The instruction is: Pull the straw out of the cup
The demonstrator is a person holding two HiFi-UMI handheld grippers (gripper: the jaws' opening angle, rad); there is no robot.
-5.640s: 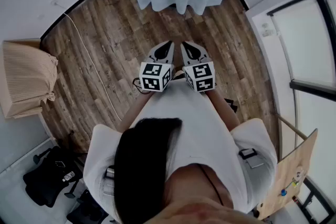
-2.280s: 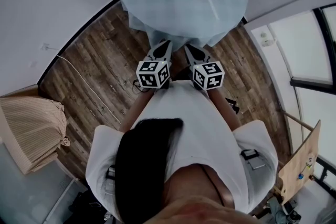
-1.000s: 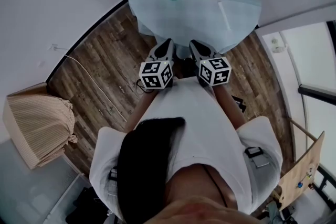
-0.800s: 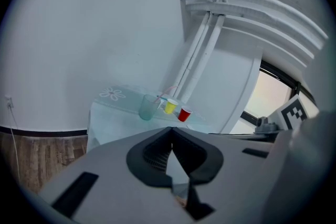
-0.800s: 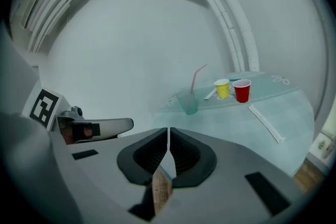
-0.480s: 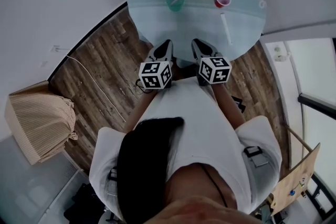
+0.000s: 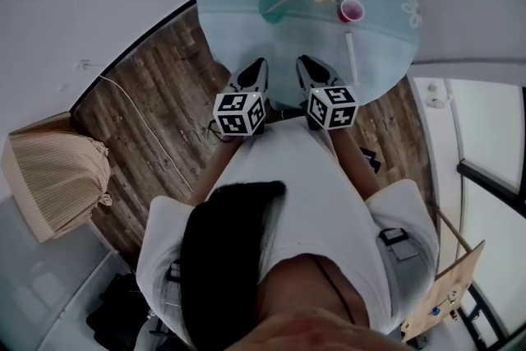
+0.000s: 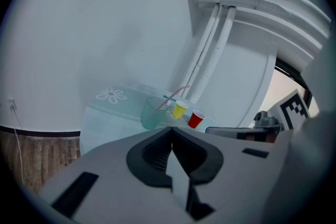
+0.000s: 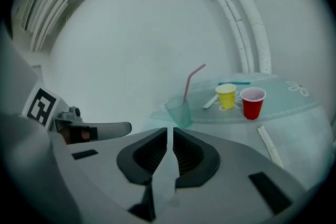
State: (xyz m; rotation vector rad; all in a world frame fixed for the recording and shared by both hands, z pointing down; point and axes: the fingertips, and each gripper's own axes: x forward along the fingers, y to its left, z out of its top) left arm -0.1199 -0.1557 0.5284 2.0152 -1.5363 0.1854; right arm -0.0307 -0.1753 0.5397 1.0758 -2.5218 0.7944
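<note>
The table (image 7: 238,45) has drawn closer, now just ahead of the left claw (image 7: 258,63) and right claw (image 7: 303,62).

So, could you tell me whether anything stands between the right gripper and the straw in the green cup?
Nothing visible does. Ahead of the right gripper only bare tablecloth leads to the green cup and its pink straw; the yellow cup and red cup stand off to the right.

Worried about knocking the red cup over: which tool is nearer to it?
Right. In the head view the right tool hovers at the near edge of the table, below-left of the red cup; the left tool is farther left, nearer the green cup.
</note>
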